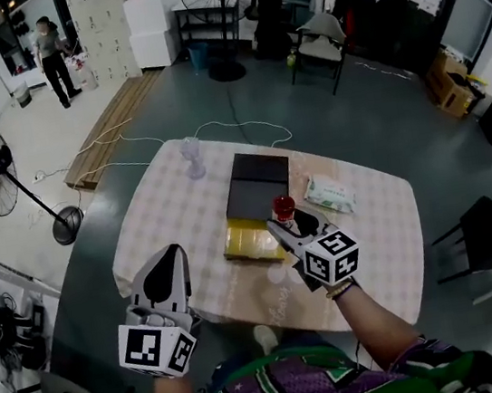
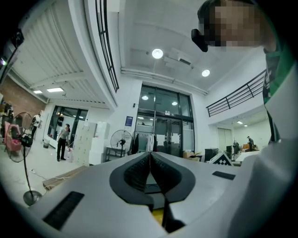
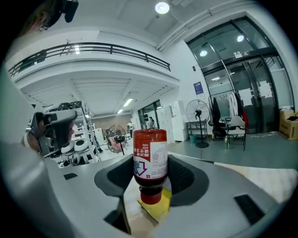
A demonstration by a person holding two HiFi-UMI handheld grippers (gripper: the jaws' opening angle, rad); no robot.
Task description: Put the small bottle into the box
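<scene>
A small red bottle (image 1: 283,207) with a white label (image 3: 150,160) is clamped between the jaws of my right gripper (image 1: 289,222), cap end down in the right gripper view. It hangs over the table just right of the box. The box (image 1: 258,185) is flat and black, with a yellow part (image 1: 251,240) at its near end. That yellow part (image 3: 157,208) shows under the bottle's red cap. My left gripper (image 1: 166,280) hovers at the table's near left edge, jaws (image 2: 150,169) pressed together with nothing between them.
The table (image 1: 158,222) has a pale checked cloth. A clear glass (image 1: 192,156) stands at its far side and a white-green packet (image 1: 329,194) lies right of the box. A floor fan (image 1: 67,223) stands left of the table, a black chair (image 1: 481,238) to the right.
</scene>
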